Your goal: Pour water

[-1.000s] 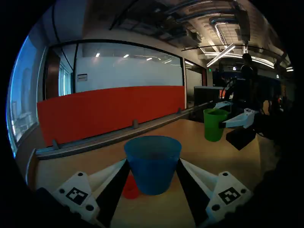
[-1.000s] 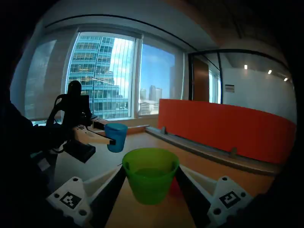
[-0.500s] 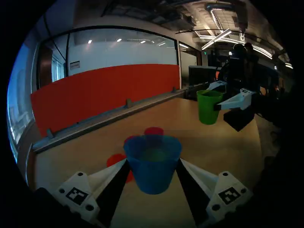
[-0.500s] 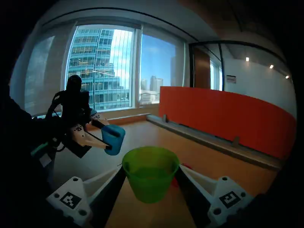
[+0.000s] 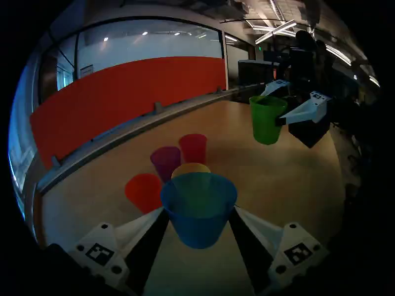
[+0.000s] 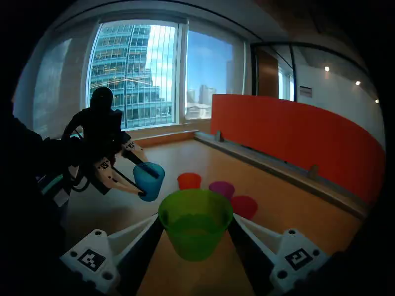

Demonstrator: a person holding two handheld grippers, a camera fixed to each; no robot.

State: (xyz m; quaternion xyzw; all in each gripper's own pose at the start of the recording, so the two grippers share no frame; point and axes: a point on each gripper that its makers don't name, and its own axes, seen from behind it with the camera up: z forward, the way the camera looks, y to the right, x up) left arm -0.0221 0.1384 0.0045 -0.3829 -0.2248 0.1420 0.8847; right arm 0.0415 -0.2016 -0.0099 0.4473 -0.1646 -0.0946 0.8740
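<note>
With my left hand-held gripper (image 5: 199, 213) clamped on the blue cup (image 5: 198, 217) and my right hand-held gripper (image 6: 195, 223) on the green cup (image 6: 195, 232), both aloft over the bench (image 5: 281, 167), I've tipped them forward, so small cups (image 5: 166, 162) clustered short of its far edge now show, likely pour targets.

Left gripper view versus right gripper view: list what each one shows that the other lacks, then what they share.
Left gripper view: a yellow cup just behind the blue cup, plus ceiling light strips. Right gripper view: a window onto towers. Shared: the blue cup in the left gripper, the green cup in the right gripper, a purple cup, the wooden table, the orange partition.
</note>
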